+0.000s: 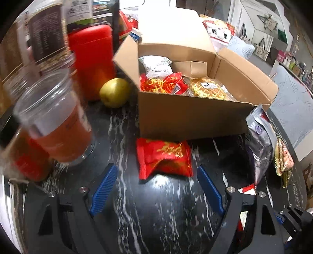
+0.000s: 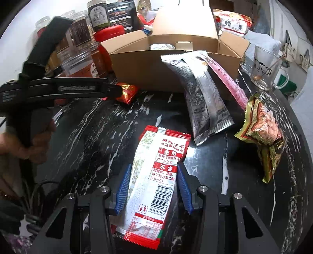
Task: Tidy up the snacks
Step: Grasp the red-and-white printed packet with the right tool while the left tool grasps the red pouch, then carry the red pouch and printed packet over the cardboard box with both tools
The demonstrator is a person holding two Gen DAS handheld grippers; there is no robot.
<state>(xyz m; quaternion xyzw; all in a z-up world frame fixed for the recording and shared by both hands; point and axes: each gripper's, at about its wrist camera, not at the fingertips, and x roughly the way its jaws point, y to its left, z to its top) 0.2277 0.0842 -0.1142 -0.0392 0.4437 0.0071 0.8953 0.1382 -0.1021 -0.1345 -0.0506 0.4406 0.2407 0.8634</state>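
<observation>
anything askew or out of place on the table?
Yes. A silver pouch leans tilted against the cardboard box rather than inside it. A red packet lies crumpled on the table before the box.

Home tabletop: marble table [image 2: 82,125], snack jars [image 2: 98,16], glass mug [image 2: 264,66].

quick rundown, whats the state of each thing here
cardboard box: open, partly filled with snacks
left gripper: open, empty, red snack pack ahead of it on the table
right gripper: closed on the red and white packet
silver pouch: leaning on the box
glass mug: upright
</observation>
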